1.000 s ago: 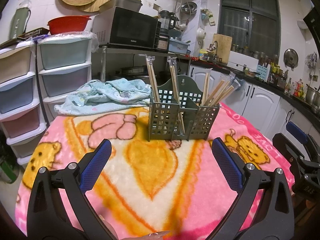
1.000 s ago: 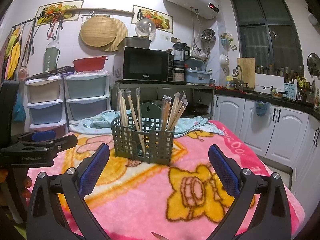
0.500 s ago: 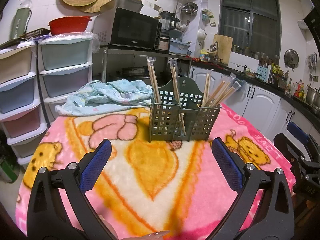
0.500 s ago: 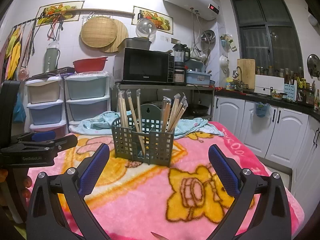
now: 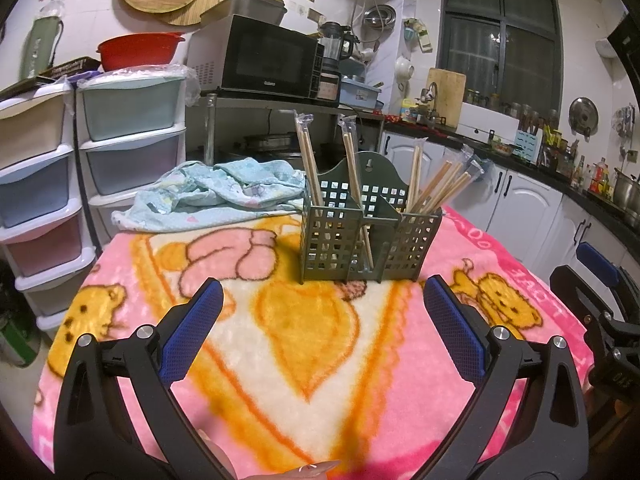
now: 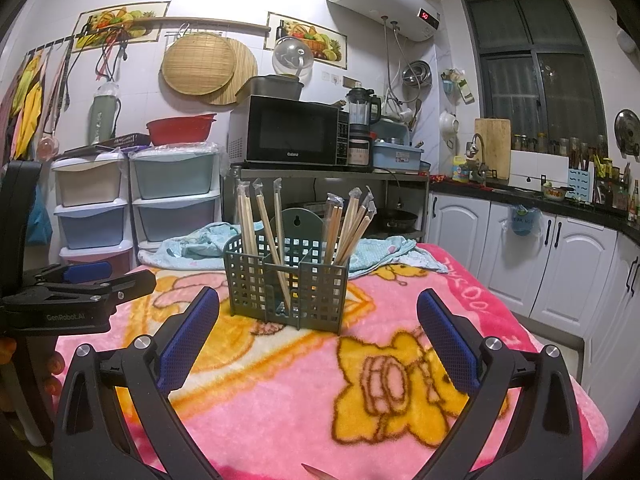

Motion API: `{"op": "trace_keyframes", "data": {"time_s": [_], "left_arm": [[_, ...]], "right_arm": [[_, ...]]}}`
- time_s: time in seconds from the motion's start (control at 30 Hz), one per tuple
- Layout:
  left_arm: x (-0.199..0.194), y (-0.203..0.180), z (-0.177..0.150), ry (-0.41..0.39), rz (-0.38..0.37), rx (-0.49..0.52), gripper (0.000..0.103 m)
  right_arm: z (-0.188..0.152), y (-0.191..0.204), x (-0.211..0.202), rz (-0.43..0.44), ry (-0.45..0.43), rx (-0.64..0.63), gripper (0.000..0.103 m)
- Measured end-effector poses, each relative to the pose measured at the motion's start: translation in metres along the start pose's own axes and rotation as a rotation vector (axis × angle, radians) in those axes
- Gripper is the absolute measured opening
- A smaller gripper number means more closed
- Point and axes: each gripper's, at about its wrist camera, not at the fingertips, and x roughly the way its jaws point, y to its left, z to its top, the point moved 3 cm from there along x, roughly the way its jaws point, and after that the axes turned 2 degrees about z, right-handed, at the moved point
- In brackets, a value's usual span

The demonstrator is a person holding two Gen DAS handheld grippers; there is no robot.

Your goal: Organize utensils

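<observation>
The left gripper (image 5: pixel 320 320) is held wide open and empty above the pink blanket (image 5: pixel 280 360). Ahead of it, well apart, the green basket (image 5: pixel 360 240) of wrapped chopsticks (image 5: pixel 436 188) stands upright. The right gripper (image 6: pixel 318 328) is likewise spread wide, nothing held, the basket (image 6: pixel 286 288) ahead.

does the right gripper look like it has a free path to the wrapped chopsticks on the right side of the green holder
Probably yes. The right gripper is open and empty, with only bare pink blanket between it and the green holder. The wrapped chopsticks stand above the rim, tops exposed, and the left gripper sits off to the side.
</observation>
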Motion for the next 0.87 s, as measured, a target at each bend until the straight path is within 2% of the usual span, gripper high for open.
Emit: {"op": "trace_keyframes", "data": {"time_s": [0.3, 0.53, 0.67, 0.73, 0.83, 0.87], "left_arm": [[0.002, 0.006, -0.002, 0.011, 0.004, -0.019, 0.092], [0.015, 0.025, -0.005, 0.071, 0.066, -0.064, 0.092], [0.023, 0.045, 0.000, 0.084, 0.104, -0.097, 0.092], [0.034, 0.064, 0.007, 0.116, 0.139, -0.101, 0.092], [0.062, 0.097, 0.017, 0.169, 0.205, -0.120, 0.092], [0.078, 0.111, 0.019, 0.201, 0.251, -0.118, 0.092]], "right_arm": [[0.002, -0.003, 0.000, -0.009, 0.003, 0.002, 0.096], [0.005, -0.023, 0.004, -0.055, 0.009, 0.023, 0.096], [0.008, -0.049, 0.014, -0.097, 0.026, 0.047, 0.096], [0.010, -0.066, 0.023, -0.115, 0.050, 0.068, 0.096], [0.002, -0.110, 0.062, -0.135, 0.201, 0.134, 0.096], [-0.007, -0.129, 0.082, -0.153, 0.286, 0.161, 0.096]]}}
